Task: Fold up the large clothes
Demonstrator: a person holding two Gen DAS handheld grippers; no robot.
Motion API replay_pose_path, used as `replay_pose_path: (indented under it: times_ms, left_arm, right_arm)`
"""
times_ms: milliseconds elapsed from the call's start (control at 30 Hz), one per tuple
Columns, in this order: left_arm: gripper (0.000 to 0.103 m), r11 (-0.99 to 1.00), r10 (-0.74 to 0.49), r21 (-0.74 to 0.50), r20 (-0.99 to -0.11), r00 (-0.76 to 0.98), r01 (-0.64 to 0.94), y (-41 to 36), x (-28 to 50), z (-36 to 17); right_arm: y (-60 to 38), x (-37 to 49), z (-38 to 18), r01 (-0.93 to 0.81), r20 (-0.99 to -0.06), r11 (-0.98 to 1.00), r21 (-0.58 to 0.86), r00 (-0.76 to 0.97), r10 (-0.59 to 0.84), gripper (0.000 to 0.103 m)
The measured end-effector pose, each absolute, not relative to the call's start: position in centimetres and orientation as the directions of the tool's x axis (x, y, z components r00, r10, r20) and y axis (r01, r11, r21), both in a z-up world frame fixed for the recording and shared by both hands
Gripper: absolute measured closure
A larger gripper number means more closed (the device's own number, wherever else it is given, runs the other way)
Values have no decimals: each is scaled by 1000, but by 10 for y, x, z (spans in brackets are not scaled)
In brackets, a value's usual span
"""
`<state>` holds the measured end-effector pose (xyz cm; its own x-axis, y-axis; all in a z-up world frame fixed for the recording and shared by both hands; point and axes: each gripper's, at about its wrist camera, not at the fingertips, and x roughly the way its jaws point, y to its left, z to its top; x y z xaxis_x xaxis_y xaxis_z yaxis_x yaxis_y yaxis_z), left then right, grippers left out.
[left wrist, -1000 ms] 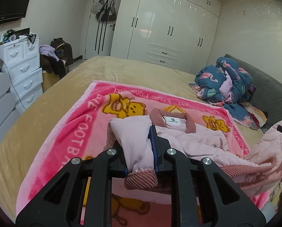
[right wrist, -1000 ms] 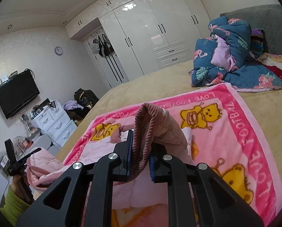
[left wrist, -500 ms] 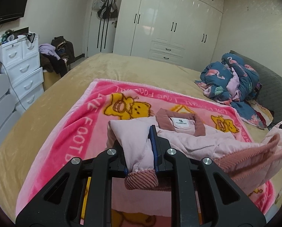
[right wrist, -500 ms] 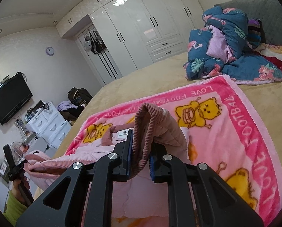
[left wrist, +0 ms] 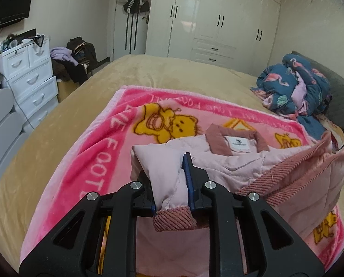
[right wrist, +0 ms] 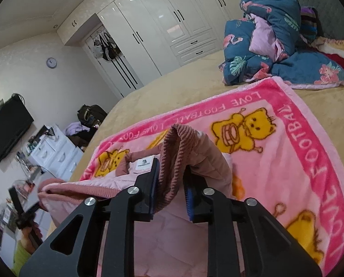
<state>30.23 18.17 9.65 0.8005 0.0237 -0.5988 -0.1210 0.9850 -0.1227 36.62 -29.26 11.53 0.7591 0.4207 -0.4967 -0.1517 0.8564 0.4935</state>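
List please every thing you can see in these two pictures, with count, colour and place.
jacket: one, pale pink with ribbed trim, on the blanket
blanket: one, pink with yellow bears, on the bed
bed: one, tan cover
quilt: one heap, dark blue, far side of the bed
wardrobe: one, white, back wall
drawers: one unit, white, left
television: one, black, wall
clock: one, wall
left tongs: black, shut on the jacket
right tongs: black, shut on the jacket

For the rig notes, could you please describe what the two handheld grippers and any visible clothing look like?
Both the left gripper and right gripper are matte black, with triangular cut-outs in their arms, silver round screw heads at the joints and blue pads lining the fingers. No cables show. Low in the right wrist view, a yellow-green sleeve is visible.
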Motion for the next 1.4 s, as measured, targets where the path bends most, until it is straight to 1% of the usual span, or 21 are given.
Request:
replay_pose_path:
  times_ms: [67,100,133,167,267,333,467,567,633,667,800,833,867,933,967,1000,1067,1133,1267,1333,1400]
  left_arm:
    - [91,985,29,-119,-608,794,-126,184,307,92]
    - [91,984,29,-119,-613,790,-129,185,310,89]
    - [91,984,29,-121,-616,787,-131,186,311,87]
    - [91,983,28,-123,-621,784,-133,187,313,84]
    - [90,983,32,-119,-627,779,-137,187,317,80]
    - [90,983,32,-120,-630,776,-138,186,321,77]
    - [86,982,32,-124,-639,769,-144,186,327,71]
    - [84,980,40,-126,-632,774,-153,185,328,69]
    - [79,979,33,-136,-630,776,-153,184,327,72]
    - [73,978,23,-148,-624,781,-147,183,325,75]
    - [42,979,-27,-180,-584,811,-97,177,313,91]
    - [40,981,-25,-171,-576,817,-91,174,312,96]
    - [35,984,-19,-159,-570,821,-87,172,310,100]
    - [16,987,3,-133,-546,838,-90,167,303,111]
    - [9,989,28,-111,-526,850,-101,165,299,116]
    - [9,990,51,-86,-498,865,-108,163,293,123]
    - [9,993,56,-69,-474,879,-100,163,283,129]
    - [9,993,75,-49,-481,874,-112,167,279,124]
    - [9,985,146,5,-556,818,-173,186,282,86]
    - [9,982,152,-2,-592,792,-190,197,281,66]
    - [9,985,116,-23,-633,765,-169,204,280,41]
  right_arm:
    - [-295,369,114,-162,-475,836,525,759,445,66]
    - [-296,369,115,-166,-465,831,531,763,450,61]
    - [-297,368,116,-173,-452,832,527,772,447,52]
    - [-296,366,117,-173,-449,839,516,780,437,47]
    - [-291,360,118,-194,-455,857,478,780,430,46]
    - [-286,354,115,-208,-467,872,444,777,423,41]
    - [-265,342,94,-241,-533,901,361,739,412,32]
    - [-245,336,68,-261,-599,912,316,691,405,31]
    - [-236,333,54,-259,-628,917,303,669,397,31]
    - [-233,331,48,-253,-638,921,295,665,387,31]
    - [-233,327,32,-220,-651,930,296,666,365,26]
    - [-234,328,29,-210,-653,932,296,668,357,26]
    - [-235,328,29,-203,-652,934,295,671,352,25]
    - [-238,329,29,-195,-648,938,287,682,340,21]
    - [-238,329,30,-190,-646,942,278,689,329,20]
    - [-239,329,31,-187,-646,945,268,693,320,18]
    - [-241,331,33,-184,-648,953,242,701,300,16]
    - [-241,330,35,-184,-648,961,207,710,275,14]
    - [-240,332,38,-186,-651,969,162,718,247,11]
    - [-242,336,36,-183,-661,971,153,712,238,11]
    - [-244,341,32,-177,-673,974,142,704,227,11]
